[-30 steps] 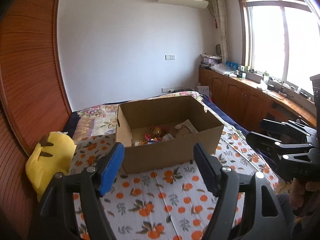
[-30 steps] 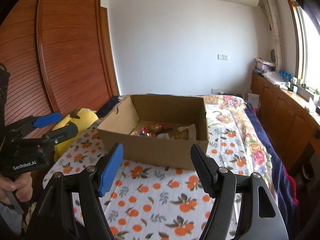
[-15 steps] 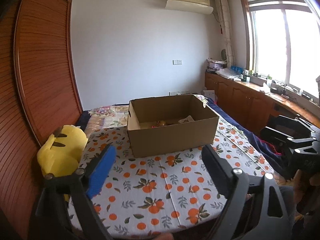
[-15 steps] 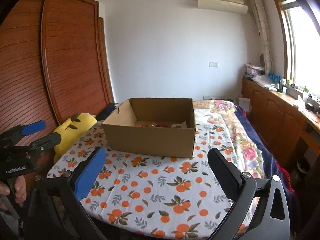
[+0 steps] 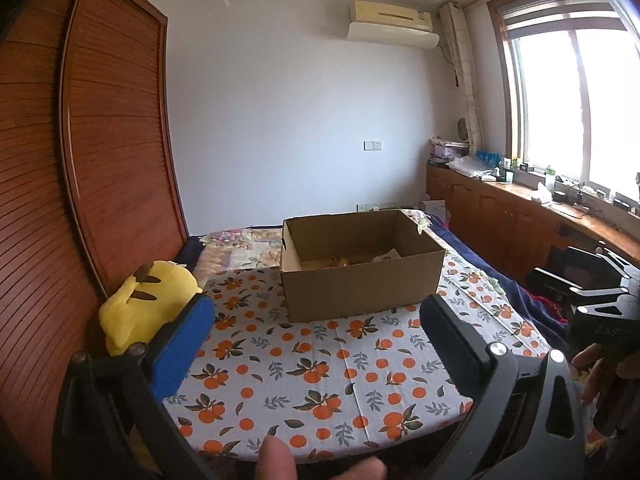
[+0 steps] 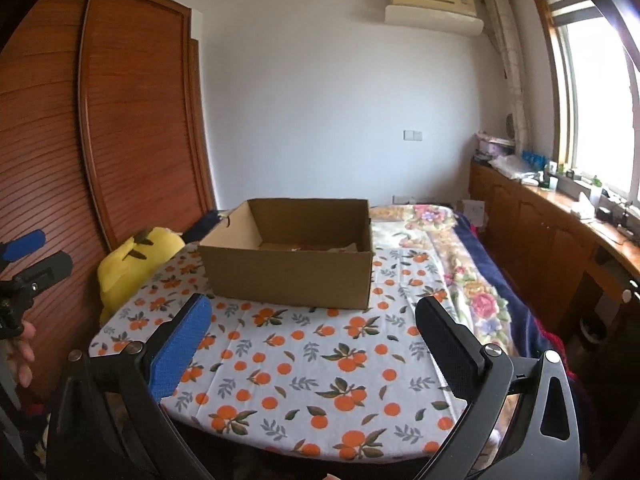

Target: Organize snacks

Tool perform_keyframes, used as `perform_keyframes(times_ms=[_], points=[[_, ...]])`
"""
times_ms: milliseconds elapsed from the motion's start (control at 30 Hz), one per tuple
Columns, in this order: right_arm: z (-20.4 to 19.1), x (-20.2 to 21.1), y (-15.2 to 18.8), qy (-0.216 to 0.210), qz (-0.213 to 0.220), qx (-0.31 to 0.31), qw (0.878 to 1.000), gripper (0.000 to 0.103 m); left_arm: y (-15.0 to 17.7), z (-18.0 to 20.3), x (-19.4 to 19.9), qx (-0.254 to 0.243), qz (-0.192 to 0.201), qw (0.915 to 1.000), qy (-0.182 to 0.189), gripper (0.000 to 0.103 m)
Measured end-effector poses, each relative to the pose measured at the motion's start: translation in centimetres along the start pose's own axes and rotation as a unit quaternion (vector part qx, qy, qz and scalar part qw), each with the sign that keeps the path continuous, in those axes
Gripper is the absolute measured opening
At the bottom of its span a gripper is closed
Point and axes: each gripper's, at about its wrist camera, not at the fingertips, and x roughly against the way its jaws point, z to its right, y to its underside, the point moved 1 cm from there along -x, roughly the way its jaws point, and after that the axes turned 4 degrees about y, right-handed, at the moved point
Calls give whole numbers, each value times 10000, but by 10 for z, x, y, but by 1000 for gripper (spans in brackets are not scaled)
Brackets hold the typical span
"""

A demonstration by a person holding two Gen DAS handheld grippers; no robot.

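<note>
An open cardboard box (image 5: 360, 280) stands on a table covered with an orange-print cloth (image 5: 320, 360). It also shows in the right wrist view (image 6: 288, 276). Snack wrappers (image 5: 348, 261) lie at its bottom, mostly hidden by the near wall. My left gripper (image 5: 316, 320) is open and empty, held back from the table's near edge. My right gripper (image 6: 312, 320) is open and empty, also short of the box. Each gripper shows at the side of the other's view: the right (image 5: 600, 288), the left (image 6: 28, 264).
A yellow plush toy (image 5: 148, 304) sits at the table's left against a wooden wardrobe (image 5: 80, 180). A bed with a floral quilt (image 6: 452, 264) lies behind and right. Wooden cabinets (image 5: 520, 220) run under the window.
Both grippers have pulled back and up from the box. The box looks smaller and farther, and its contents are now mostly hidden. Both jaws stay open.
</note>
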Motion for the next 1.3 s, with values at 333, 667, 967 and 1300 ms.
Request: perform_keyframes(times_ms=[333, 667, 967, 1300], points=[[-8, 29, 7, 389, 203, 39, 9990, 103, 10, 2, 11, 86, 47, 9999, -43, 103], [-8, 33, 16, 549, 142, -50, 9984, 103, 26, 6, 8, 97, -101, 9999, -102, 103], [-7, 34, 17, 629, 188, -48, 9978, 103, 27, 6, 10, 118, -72, 9998, -150, 103], [-8, 34, 16, 647, 188, -51, 9977, 103, 27, 6, 11, 114, -67, 9998, -154, 103]])
